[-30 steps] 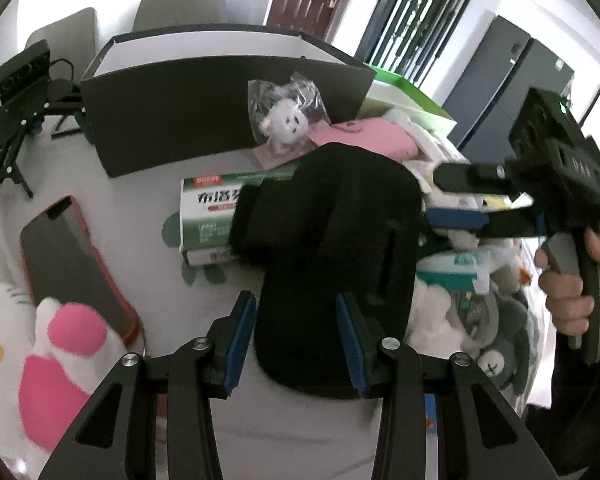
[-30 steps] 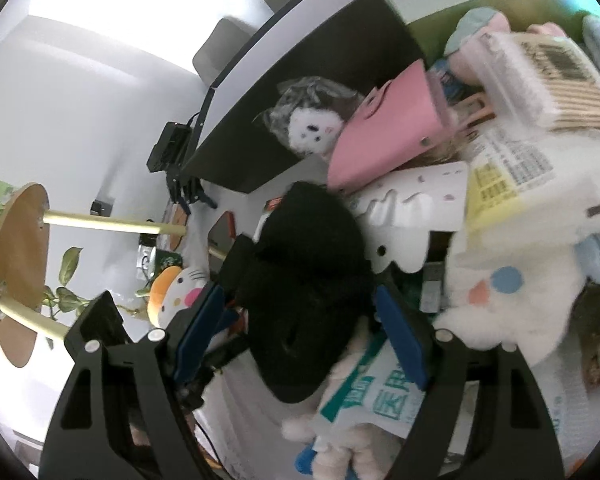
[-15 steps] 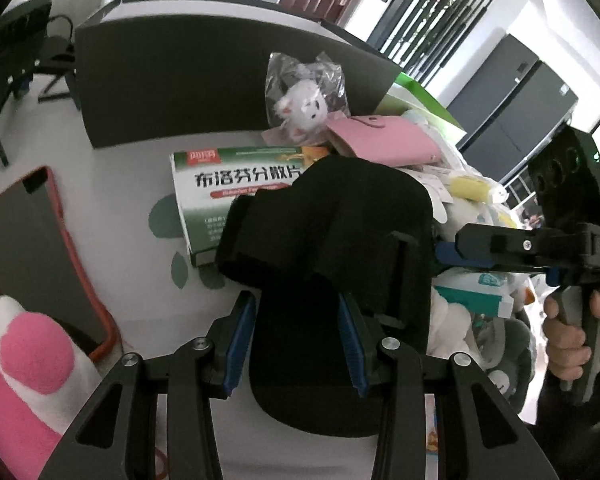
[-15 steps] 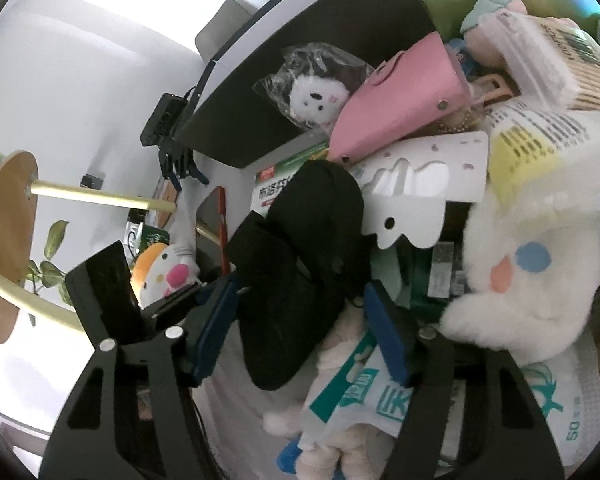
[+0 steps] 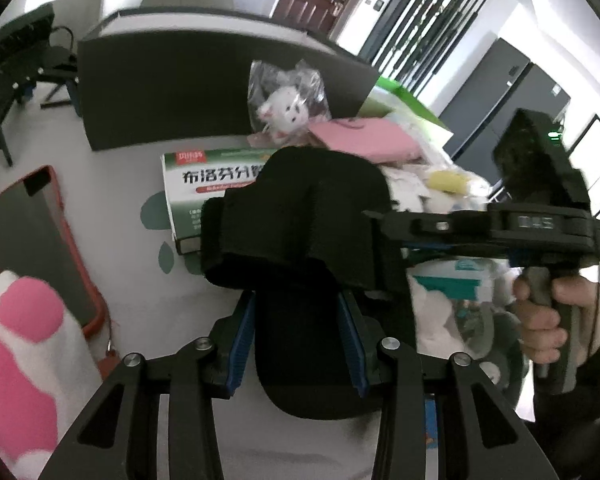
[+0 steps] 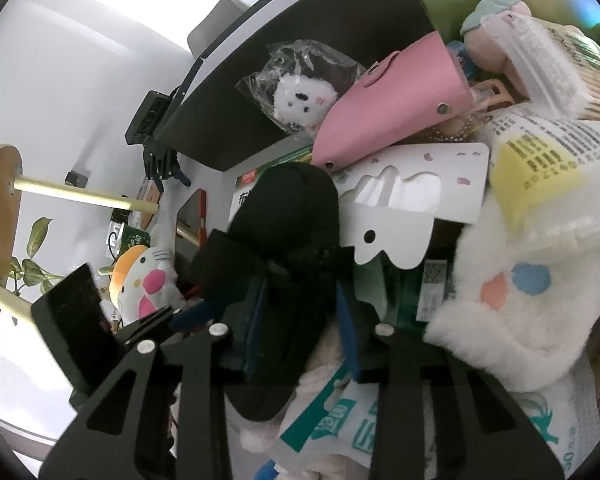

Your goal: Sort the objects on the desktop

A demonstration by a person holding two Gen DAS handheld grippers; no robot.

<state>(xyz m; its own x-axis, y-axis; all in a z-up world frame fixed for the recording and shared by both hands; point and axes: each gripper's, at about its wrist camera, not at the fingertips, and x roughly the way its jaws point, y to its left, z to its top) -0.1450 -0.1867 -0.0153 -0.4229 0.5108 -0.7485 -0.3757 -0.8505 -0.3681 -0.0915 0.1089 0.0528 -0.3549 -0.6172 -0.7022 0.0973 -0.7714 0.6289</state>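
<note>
Your table (image 5: 124, 184) carries a heap of toys and packets, so you hold the black wrist brace (image 5: 300, 248) lifted above it. Its long axis runs away from your left claw (image 5: 298, 344), clamped on its near end. Your right claw (image 6: 300, 324) has just closed onto its side.

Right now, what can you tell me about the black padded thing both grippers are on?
The black brace looks like soft matte fabric: a long rounded-end pad with a wide strap wrapped across its middle. It lies over the green medicine box, against the toy pile. The left gripper is clamped on its near end. The right gripper has just been closing, and its blue pads now press on its side.
</note>
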